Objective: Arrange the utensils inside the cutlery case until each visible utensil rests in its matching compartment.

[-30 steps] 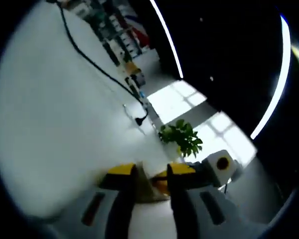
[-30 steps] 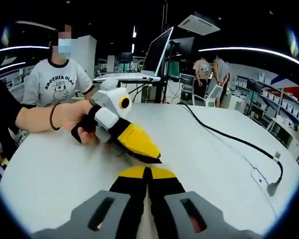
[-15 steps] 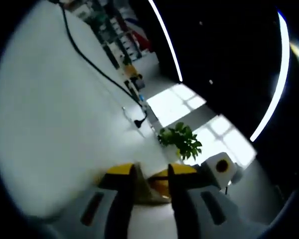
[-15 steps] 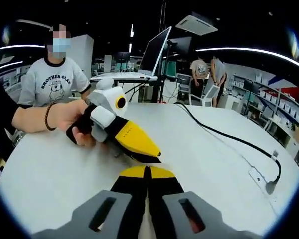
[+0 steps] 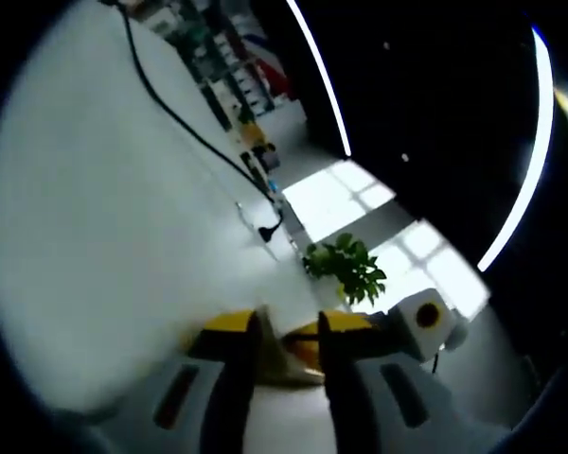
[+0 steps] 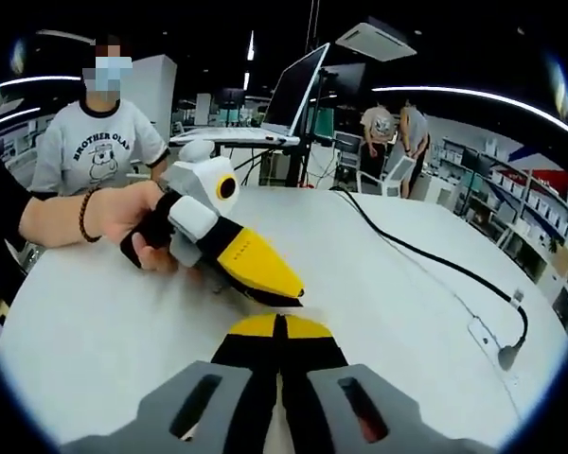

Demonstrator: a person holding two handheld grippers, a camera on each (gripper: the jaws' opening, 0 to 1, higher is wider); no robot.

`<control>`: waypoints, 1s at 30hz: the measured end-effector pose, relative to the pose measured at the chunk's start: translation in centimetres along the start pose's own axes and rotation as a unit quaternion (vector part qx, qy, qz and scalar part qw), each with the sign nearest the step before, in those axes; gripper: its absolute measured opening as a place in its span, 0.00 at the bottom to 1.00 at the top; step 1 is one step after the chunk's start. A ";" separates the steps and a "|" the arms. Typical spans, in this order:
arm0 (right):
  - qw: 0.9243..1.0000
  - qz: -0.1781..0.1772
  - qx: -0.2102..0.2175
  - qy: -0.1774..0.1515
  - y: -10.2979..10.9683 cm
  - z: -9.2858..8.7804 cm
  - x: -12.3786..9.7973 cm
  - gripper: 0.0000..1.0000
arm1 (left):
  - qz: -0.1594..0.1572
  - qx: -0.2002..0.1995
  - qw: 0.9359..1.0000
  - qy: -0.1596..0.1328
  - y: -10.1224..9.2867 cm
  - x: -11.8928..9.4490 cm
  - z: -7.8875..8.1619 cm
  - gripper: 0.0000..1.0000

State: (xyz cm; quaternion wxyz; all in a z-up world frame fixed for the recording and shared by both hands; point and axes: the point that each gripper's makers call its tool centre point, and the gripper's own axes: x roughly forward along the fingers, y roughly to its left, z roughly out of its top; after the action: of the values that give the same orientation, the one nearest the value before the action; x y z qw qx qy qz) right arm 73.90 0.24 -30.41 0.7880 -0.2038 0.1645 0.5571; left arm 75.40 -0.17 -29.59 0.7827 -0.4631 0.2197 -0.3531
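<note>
While no utensil or cutlery case lies anywhere on the white bench [image 6: 407, 312] before me, I can only judge: cutlery would be stiff, light and slick, best pinched mid-handle. My right gripper [image 6: 276, 331] has its fingers pressed together on nothing. My left gripper [image 6: 265, 284] hovers just ahead of it, tips apparently closed; in its own view [image 5: 286, 333] the fingers stand slightly apart, empty. A black cable [image 6: 435, 265] trails across the bench.
</note>
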 end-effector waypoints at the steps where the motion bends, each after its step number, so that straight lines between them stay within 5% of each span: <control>1: 1.000 0.000 0.002 -0.002 0.1 0.0 0.0 0.00 | 0.004 0.003 1.000 0.002 0.2 0.0 0.2 0.27; 9: 1.000 0.010 0.001 -0.009 -0.3 0.1 -0.1 0.00 | 0.001 -0.004 1.000 0.002 0.4 -0.2 0.6 0.28; 14: 0.999 0.024 0.005 -0.035 -0.5 0.2 -0.9 0.01 | 0.030 0.017 0.999 0.002 1.3 0.2 1.4 0.29; 16: 0.998 0.013 0.010 -0.057 -1.4 0.7 -2.2 0.12 | 0.039 0.031 0.999 0.010 1.2 0.2 0.9 0.28; 18: 0.997 -0.001 0.027 -0.070 -2.2 0.7 -3.7 0.12 | 0.042 0.039 0.998 0.014 1.2 0.1 0.9 0.29; 30: 0.991 -0.096 0.065 -0.068 -3.6 -3.6 -13.8 0.23 | 0.073 0.121 0.989 0.038 0.7 -0.1 -1.8 0.23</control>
State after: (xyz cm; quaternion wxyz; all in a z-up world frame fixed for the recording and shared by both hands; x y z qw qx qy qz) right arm 72.65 -13.84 -26.31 0.8587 -0.1284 0.1264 0.4799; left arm 74.38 -0.89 -31.02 0.8478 -0.3336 0.2384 -0.3363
